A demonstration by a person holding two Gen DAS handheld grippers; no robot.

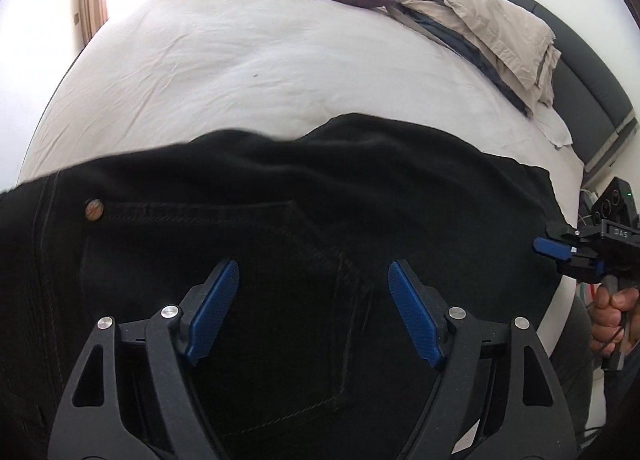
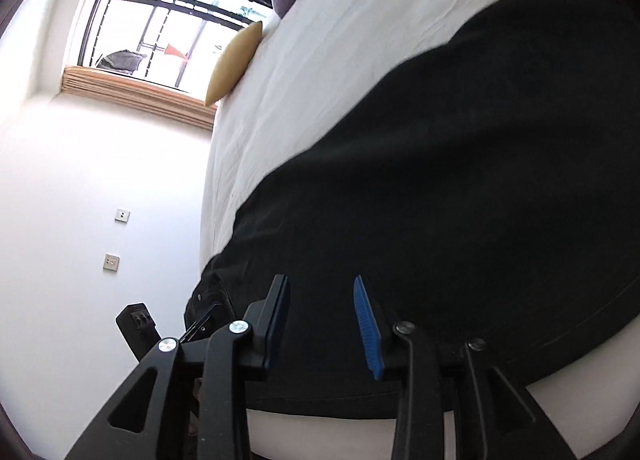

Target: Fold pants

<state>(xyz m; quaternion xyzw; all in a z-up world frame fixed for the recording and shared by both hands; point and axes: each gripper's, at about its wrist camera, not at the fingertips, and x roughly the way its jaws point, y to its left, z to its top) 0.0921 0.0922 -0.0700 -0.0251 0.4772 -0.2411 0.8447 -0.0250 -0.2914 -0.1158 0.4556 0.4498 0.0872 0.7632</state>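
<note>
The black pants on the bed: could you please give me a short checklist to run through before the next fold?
1. Black pants lying on the white bed sheet: ok.
2. Left gripper open above the back pocket, gripping nothing: ok.
3. Right gripper open over the pants' edge, no cloth pinched: ok.
4. Sheet beyond the pants bare for folding: ok.
5. Pants smooth: not ok, a ridge runs along the far edge.
6. Legs aligned: cannot tell.
</note>
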